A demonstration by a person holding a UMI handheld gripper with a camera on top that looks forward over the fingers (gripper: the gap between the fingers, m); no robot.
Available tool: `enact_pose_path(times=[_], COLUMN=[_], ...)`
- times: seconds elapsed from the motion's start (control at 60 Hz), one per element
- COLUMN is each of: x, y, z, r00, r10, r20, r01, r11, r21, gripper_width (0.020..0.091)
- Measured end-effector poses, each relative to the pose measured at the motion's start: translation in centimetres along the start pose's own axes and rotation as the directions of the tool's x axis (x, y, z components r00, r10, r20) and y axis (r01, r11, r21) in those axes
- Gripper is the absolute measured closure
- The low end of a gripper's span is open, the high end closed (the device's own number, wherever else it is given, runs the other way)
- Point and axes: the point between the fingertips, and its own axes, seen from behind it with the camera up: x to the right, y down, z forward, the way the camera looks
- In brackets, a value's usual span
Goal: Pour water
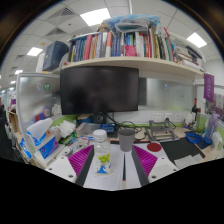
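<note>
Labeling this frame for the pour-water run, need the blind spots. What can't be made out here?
Gripper view only:
- Water bottle, just ahead of the tool: water level too small to read.
- Grey cup beside it: inside hidden by its own wall.
- Book titles on the shelf: too small.
- Clutter on the desk beside the monitor: too small to name.

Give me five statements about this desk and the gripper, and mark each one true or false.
1. The gripper is open. True.
2. The fingers press on the bottle. False: it stands just ahead of them, untouched.
3. A grey cup stands beside the bottle. True.
4. The monitor shows a bright picture. False: its screen is dark.
5. Books fill the shelf above the monitor. True.
</note>
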Motion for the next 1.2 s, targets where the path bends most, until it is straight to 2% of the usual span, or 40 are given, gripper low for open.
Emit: enact_pose_path(times=[0.183, 0.4, 0.483, 0.533, 0.667, 0.85, 0.933, 1.033, 1.1, 1.2], x=[-4.0, -3.5, -3.7, -4.0, -4.4, -3.6, -4.0, -5.7, -6.5, -7.3], y=[5.1, 6.1, 6.3, 6.8, 6.5, 6.5, 5.1, 0.2, -2.5, -4.6], z=[5.4, 9.9, 10.9, 11.3, 11.6, 12.1, 12.1, 13.0, 14.5, 17.2], r00=[0.999, 0.997, 0.994, 0.993, 0.995, 0.996, 0.995, 0.994, 0.983, 0.938], r10=[-0.037, -0.062, -0.092, -0.108, -0.088, 0.03, 0.046, 0.105, 0.181, 0.338], r20=[0.007, -0.055, -0.062, -0.057, -0.052, -0.088, -0.084, -0.02, 0.035, 0.077], r01=[0.038, 0.061, 0.091, 0.106, 0.089, -0.031, -0.05, -0.104, -0.182, -0.338], r11=[0.998, 0.998, 0.996, 0.994, 0.996, 0.999, 0.998, 0.994, 0.982, 0.941], r21=[-0.05, -0.032, -0.017, -0.025, 0.018, -0.017, -0.039, 0.022, 0.038, -0.01], gripper_width=[0.0338, 0.035, 0.0447, 0.0551, 0.0614, 0.071, 0.0722, 0.072, 0.0722, 0.0721])
